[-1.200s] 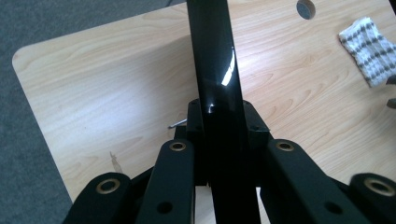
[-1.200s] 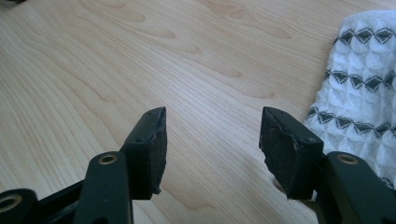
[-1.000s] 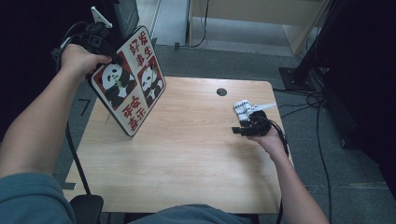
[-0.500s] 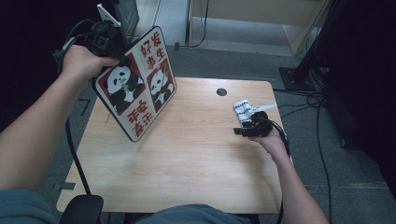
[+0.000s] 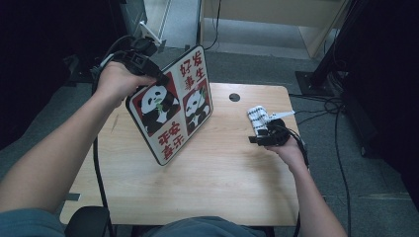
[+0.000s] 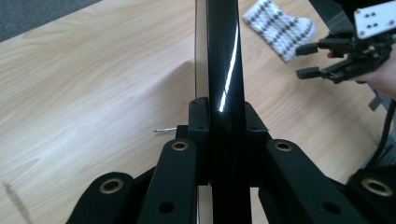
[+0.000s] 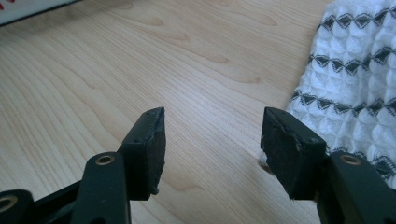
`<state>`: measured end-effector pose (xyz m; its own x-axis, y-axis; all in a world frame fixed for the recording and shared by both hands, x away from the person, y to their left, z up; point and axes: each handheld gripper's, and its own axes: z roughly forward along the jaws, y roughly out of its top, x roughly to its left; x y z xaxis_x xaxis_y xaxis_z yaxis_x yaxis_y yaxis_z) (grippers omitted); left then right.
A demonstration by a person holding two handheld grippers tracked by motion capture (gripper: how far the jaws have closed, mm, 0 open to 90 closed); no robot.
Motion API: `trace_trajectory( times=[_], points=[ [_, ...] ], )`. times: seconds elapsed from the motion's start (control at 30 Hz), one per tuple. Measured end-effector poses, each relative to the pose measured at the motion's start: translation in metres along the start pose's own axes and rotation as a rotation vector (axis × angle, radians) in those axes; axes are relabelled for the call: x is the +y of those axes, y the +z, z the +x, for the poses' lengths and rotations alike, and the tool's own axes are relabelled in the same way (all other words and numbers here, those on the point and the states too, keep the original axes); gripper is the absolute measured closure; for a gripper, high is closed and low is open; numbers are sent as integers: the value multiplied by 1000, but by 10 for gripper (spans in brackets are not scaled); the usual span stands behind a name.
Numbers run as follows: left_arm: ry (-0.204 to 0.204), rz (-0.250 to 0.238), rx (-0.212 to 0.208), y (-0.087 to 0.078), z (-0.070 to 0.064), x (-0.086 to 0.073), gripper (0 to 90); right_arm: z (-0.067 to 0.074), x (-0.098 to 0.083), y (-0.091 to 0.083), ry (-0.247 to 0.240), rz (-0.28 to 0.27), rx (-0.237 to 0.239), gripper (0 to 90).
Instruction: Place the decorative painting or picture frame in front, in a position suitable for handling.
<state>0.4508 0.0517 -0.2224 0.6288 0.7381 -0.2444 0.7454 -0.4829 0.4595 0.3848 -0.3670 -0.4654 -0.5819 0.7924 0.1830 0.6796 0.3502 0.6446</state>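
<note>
The flat square board with a black rim and a white face printed with two pandas on red panels and red Chinese characters [image 5: 173, 108] is held off the pale wooden surface [image 5: 217, 182], tilted so that its printed face looks toward the person and its lower corner hangs just above the wood near the middle-left of the surface. Its upper left edge sits in the left gripper [image 5: 148, 69], whose jaws are clamped on the board's glossy black rim; in the left gripper view that rim [image 6: 224, 70] runs straight up between the two black jaws, edge-on, with the wood below it. The person's left hand [image 5: 118, 81] wraps the gripper's body above the far left corner of the surface, and a black cable trails down from it past the near left edge. Well apart from the board, at the right side of the surface, lies a folded white waffle-weave cloth with rows of dark diamond pattern [image 5: 258, 118]. The right gripper [image 5: 267, 134] rests low just beside the cloth's near end, held in the right hand [image 5: 291, 148]; in the right gripper view its jaws stand spread with bare wood between them, and the cloth [image 7: 359, 84] lies just beside the right-hand jaw. A small dark round hole [image 5: 234, 97] sits in the surface near its far edge.
</note>
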Motion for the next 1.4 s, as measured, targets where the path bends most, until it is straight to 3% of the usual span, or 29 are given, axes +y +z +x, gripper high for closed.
trace_trajectory(
  times=[0.33, 0.7, 0.93, 1.4],
  points=[
    [53, 6, -23, 14, -33, 0, 802, 3, 1, 2, -17, 9, 2, 413],
    [70, -10, -62, 22, -52, -12, 801, 4, 1, 4, -19, 17, 1, 410],
    [38, -25, -88, 21, -51, -24, 798, 5, 0, 3, -24, 18, 2, 410],
    [5, -33, -107, 19, -46, -33, 794, 6, 0, 4, -28, 26, 3, 408]
  ],
)
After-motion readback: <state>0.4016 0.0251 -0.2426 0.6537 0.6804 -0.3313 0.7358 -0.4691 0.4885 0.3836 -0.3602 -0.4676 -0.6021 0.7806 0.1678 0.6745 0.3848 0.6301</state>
